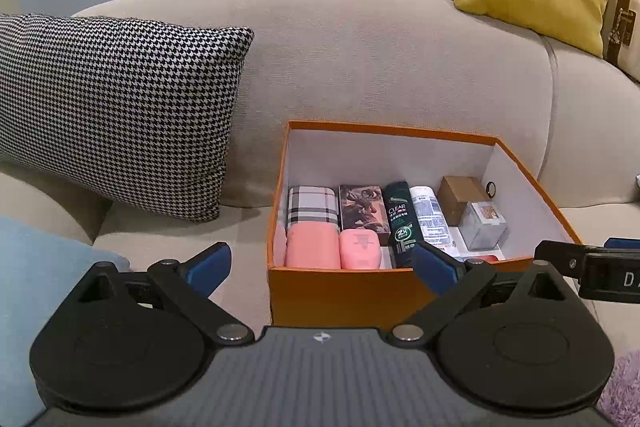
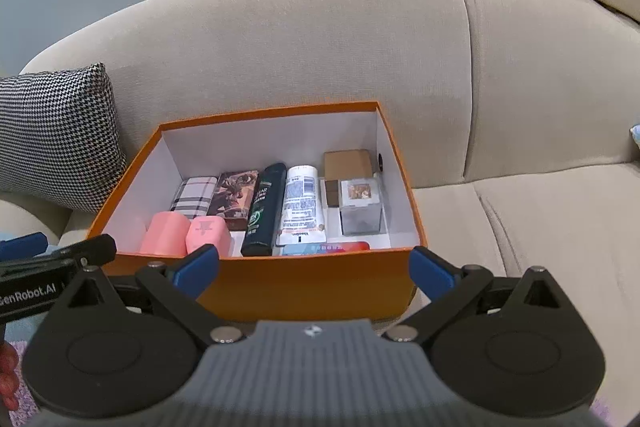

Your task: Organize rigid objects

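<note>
Packing judged nearly done: orange box [image 2: 256, 283] sits on sofa seat [image 2: 540, 227], filled in rows. Left gripper [image 1: 322, 269] and right gripper [image 2: 314, 269] are held before it, jaws apart, nothing held. Next, remaining loose items must be located. Dark bottle [image 2: 264, 211] lies flat, long axis front-to-back, cap toward sofa back.

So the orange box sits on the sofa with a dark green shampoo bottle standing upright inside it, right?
Not quite. The orange box does sit on the sofa, but the dark green shampoo bottle lies flat on the bottom beside the white bottle, as the right wrist view shows.
</note>
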Demonstrator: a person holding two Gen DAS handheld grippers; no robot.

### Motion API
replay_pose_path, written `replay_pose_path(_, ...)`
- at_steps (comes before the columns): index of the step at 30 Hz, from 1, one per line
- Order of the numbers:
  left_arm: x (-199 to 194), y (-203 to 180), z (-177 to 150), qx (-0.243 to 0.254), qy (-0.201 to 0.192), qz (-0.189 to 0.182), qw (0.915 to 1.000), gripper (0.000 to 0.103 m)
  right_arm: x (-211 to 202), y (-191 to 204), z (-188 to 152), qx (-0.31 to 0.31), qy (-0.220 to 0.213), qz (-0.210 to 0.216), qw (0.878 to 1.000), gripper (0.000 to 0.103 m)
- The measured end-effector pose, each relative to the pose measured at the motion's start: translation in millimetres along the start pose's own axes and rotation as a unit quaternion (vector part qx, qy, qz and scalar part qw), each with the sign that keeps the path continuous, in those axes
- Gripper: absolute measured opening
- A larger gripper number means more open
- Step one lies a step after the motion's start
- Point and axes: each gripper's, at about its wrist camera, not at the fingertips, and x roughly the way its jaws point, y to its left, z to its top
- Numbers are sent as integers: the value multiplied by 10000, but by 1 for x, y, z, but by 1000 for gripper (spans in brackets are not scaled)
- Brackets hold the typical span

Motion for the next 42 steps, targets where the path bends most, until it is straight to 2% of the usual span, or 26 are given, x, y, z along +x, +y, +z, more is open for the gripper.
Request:
replay_pose_path(15, -5, 0, -1, -10, -10, 2, 10000, 103, -3, 3, -3, -59, -15, -7, 10000, 101)
replay_pose_path(29, -8, -9, -2, 222, -54, 101, 9997, 103, -5, 6, -6, -81, 10, 18, 10000, 101)
replay_pose_path(42, -11, -12, -6, 291, -31, 45, 9996, 103, -8, 7, -7, -107, 21, 14, 9999, 101)
